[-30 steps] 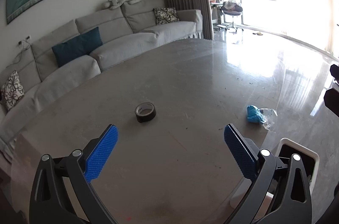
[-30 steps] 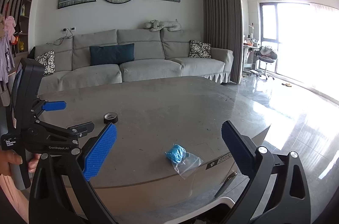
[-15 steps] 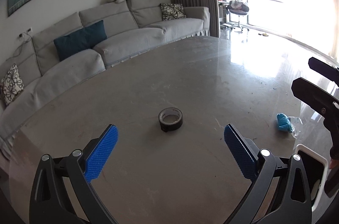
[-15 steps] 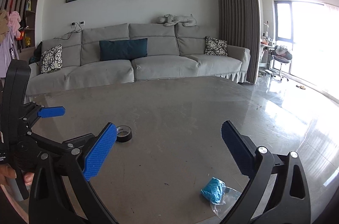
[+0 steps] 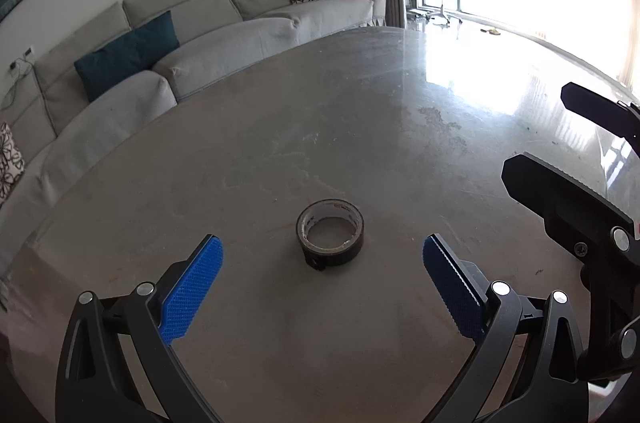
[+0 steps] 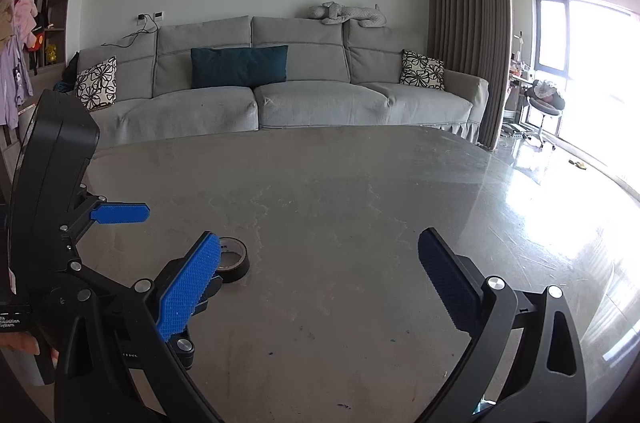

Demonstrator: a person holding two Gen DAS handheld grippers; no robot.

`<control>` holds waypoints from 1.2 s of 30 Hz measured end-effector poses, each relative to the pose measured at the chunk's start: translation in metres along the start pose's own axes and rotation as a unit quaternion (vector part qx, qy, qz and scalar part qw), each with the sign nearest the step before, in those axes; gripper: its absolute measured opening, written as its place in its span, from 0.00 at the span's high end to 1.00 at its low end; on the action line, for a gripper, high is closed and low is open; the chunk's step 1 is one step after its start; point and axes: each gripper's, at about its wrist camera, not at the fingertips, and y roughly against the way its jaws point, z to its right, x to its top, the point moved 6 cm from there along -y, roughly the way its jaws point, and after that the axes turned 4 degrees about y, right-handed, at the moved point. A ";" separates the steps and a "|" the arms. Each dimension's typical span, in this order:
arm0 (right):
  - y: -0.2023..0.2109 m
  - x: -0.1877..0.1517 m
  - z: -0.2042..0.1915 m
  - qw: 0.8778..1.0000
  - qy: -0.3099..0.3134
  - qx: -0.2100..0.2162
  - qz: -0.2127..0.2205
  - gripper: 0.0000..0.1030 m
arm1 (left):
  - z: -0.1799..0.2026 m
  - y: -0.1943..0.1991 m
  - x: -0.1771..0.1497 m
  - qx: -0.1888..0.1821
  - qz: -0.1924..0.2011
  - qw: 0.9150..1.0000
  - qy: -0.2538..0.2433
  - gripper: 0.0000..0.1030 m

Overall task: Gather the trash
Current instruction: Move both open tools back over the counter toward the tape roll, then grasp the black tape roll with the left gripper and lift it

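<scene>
Now both tongs, left [image 5: 322, 287] and right [image 6: 320, 287], wide open, empty, above the table [image 5: 360, 127], tape roll [image 5: 330, 239] just ahead.

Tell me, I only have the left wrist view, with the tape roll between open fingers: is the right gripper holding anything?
Observer: No; its own camera shows the right gripper open over bare table.
Operator: Can that camera see the tape roll?
Observer: Yes, low at left, partly behind its left pad.
Operator: And the left gripper?
Observer: Seen side-on at far left, one blue finger pointing right, beyond the roll.
</scene>
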 end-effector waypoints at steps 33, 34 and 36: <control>-0.018 -0.010 0.002 1.000 0.002 0.002 -0.024 0.05 | -0.015 -0.047 -0.007 -0.009 -0.046 0.999 0.025 0.51; -0.017 -0.009 0.004 1.000 0.000 0.004 -0.023 0.05 | -0.017 -0.042 -0.004 -0.006 -0.042 0.999 0.026 0.51; -0.014 -0.010 0.004 1.000 -0.002 0.005 -0.023 0.05 | -0.017 -0.029 0.000 0.002 -0.031 0.999 0.020 0.51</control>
